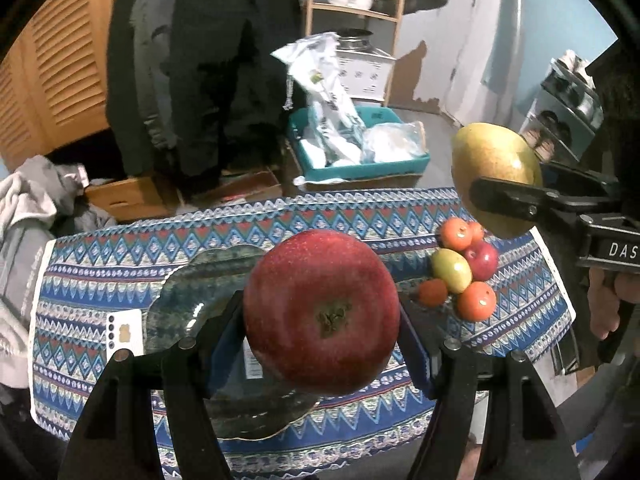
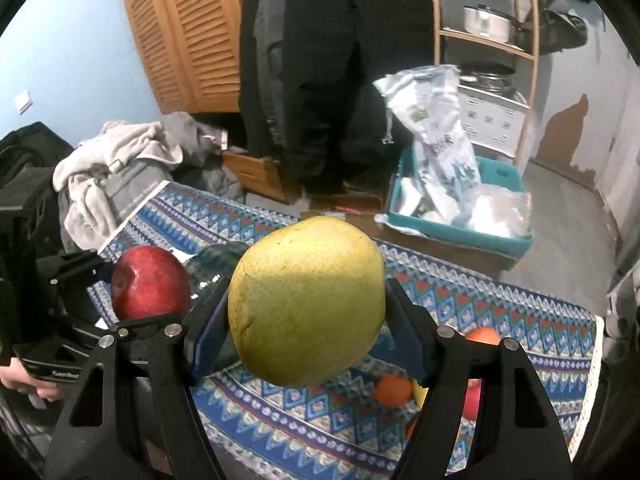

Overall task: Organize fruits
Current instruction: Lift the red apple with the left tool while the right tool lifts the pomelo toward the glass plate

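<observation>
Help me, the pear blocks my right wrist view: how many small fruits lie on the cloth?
Observer: Six small fruits sit clustered on the cloth, below the pear held in the right tongs.
Operator: Is the plate free?
Observer: The part of the plate that shows holds no fruit; the apple hangs over it in the left tongs.
Operator: Anything beside it?
Observer: A white card lies at its left edge.

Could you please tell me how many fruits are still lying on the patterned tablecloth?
6, all clustered at the cloth's right end: two orange fruits, a smaller orange one, a red one, a yellow-green one, and a small red-orange one. More may be hidden.
</observation>
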Demonstrator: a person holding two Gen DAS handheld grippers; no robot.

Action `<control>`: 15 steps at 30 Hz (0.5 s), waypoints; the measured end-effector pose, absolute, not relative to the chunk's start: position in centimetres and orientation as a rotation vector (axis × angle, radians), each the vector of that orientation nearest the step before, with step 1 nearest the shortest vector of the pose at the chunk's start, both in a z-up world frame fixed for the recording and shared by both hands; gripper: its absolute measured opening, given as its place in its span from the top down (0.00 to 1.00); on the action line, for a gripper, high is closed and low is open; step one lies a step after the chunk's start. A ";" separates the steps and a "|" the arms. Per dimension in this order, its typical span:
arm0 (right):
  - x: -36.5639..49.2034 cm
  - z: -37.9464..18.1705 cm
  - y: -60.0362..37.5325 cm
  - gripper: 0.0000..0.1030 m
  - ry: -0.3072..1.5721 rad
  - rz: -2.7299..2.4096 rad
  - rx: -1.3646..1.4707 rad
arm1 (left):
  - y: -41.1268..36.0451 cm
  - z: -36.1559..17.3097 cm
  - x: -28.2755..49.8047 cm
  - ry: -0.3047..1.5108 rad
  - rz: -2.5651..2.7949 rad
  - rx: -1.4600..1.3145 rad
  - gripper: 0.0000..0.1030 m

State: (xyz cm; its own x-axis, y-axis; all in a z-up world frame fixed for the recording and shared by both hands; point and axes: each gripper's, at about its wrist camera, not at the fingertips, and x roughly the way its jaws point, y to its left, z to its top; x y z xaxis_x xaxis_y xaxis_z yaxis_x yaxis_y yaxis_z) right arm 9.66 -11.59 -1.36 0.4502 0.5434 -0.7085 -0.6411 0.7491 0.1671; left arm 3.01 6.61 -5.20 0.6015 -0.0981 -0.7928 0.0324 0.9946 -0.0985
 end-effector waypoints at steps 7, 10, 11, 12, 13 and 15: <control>10.0 -1.8 -7.9 0.29 0.845 0.780 -0.148 | 9.3 -5.5 3.2 0.937 -0.037 -0.122 0.30; 10.5 -2.0 -6.2 0.29 0.851 0.789 -0.156 | 10.3 -5.5 3.2 0.934 -0.023 -0.134 0.30; 10.6 -2.0 -5.7 0.29 0.853 0.793 -0.155 | 10.6 -5.6 3.3 0.933 -0.018 -0.135 0.30; 10.8 -2.1 -5.0 0.29 0.858 0.798 -0.153 | 11.0 -5.6 3.3 0.931 -0.011 -0.138 0.30; 11.0 -2.1 -4.6 0.29 0.861 0.800 -0.153 | 11.4 -5.7 3.3 0.930 -0.003 -0.141 0.30; 11.2 -2.2 -3.6 0.29 0.870 0.804 -0.154 | 12.2 -5.9 3.4 0.932 0.009 -0.146 0.30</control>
State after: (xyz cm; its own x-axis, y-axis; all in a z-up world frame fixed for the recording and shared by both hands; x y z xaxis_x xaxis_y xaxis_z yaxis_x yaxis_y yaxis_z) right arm 11.24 -3.64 -2.25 0.3782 0.5667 -0.7320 -0.6851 0.7031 0.1904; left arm 3.40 12.18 -5.90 0.5967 -0.0560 -0.8005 -0.0707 0.9900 -0.1219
